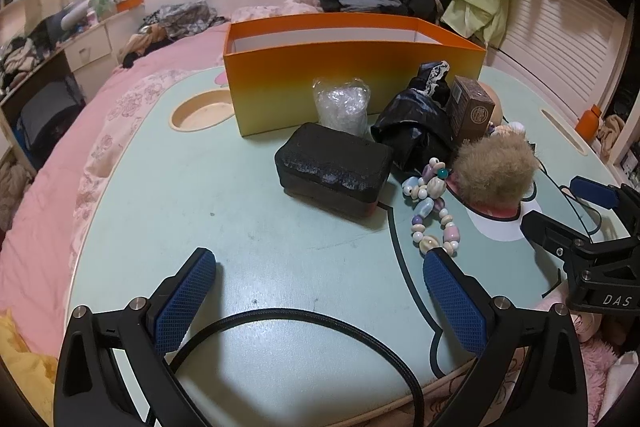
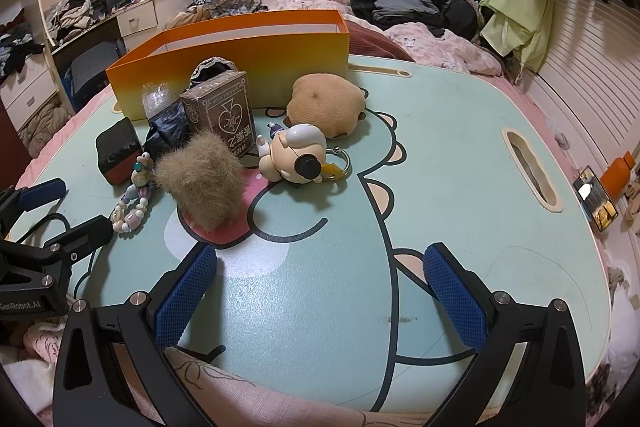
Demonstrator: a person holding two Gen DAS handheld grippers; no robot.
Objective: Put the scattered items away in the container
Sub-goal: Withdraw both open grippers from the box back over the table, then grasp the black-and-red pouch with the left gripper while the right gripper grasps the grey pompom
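Fingers of the left gripper (image 1: 320,291) stand wide apart at the bottom of the left wrist view, with nothing between them but bare mint-green tabletop (image 1: 240,211) and a loop of black cable (image 1: 320,319). The right gripper (image 2: 320,287) is likewise spread wide over the printed cartoon on the tabletop, empty.

In the left wrist view the orange container (image 1: 344,83) stands open-topped at upper centre, toward the far edge of the tabletop. Just in front of its wall sits a clear crinkled plastic packet (image 1: 342,107), and in front of that a black rectangular case (image 1: 334,167). To the right of the case lies a crumpled black bag (image 1: 412,131), with a brown card box (image 1: 470,111) standing upright beside it. A string of pastel beads (image 1: 432,211) lies right of centre, its lower end close to the right finger of the left gripper. Just right of the beads is a tan fluffy pom-pom (image 1: 494,171).

The right wrist view shows the same cluster at left centre, the container (image 2: 240,67) behind it. Right of the pom-pom (image 2: 200,179) lies a small cream figurine (image 2: 296,155) on its side with a metal key ring, and behind it a tan plush toy (image 2: 326,105) near the container's right end. All these items rest on the tabletop, outside the container. The other gripper shows at each view's edge.
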